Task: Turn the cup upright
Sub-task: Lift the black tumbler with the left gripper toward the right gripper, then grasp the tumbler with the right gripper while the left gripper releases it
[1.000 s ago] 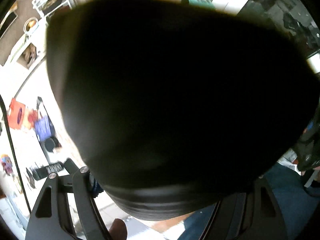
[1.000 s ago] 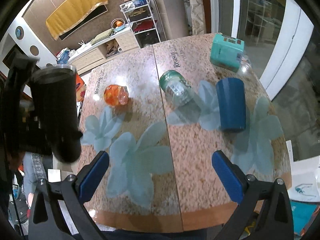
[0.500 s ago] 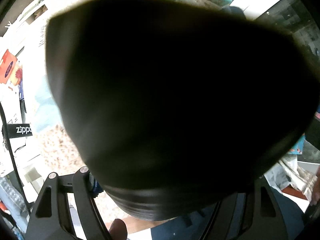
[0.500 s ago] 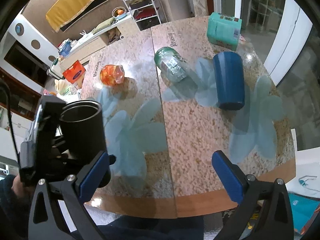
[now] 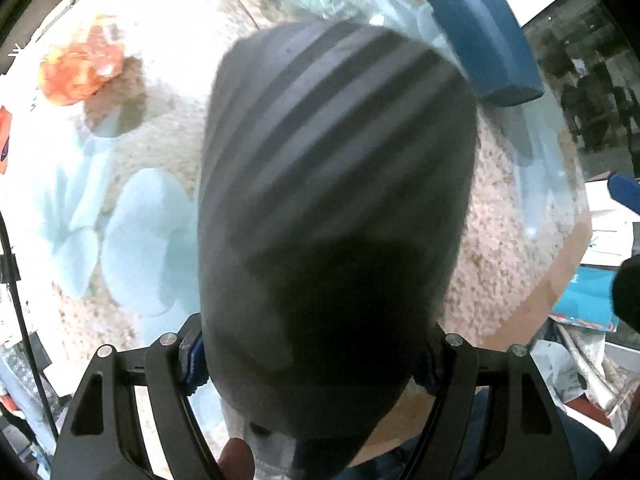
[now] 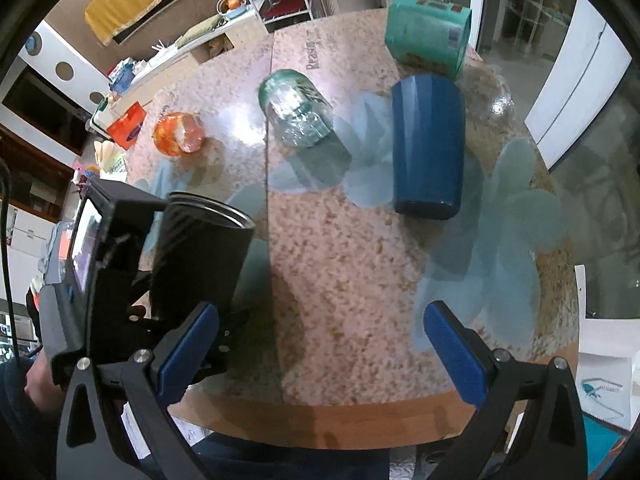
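My left gripper [image 5: 312, 364] is shut on a black cup [image 5: 336, 208] that fills the left wrist view. In the right wrist view the black cup [image 6: 200, 260] is held mouth up, tilted slightly, over the table's front left part, with the left gripper [image 6: 120, 280] around its lower half. My right gripper [image 6: 316, 352] is open and empty above the table's front edge. A blue cup [image 6: 428, 144] lies on its side at the middle right of the table [image 6: 344, 280]; it also shows in the left wrist view [image 5: 480, 32].
A clear green glass [image 6: 296, 108] lies on its side at the middle back. An orange glass [image 6: 178, 134] lies at the back left. A teal container [image 6: 428, 36] lies at the far right. Shelves and furniture stand beyond the table.
My left gripper has lowered the black cup from beside the table down over its front left part, turning it mouth up. The right gripper has stayed open and moved slightly closer to the table.
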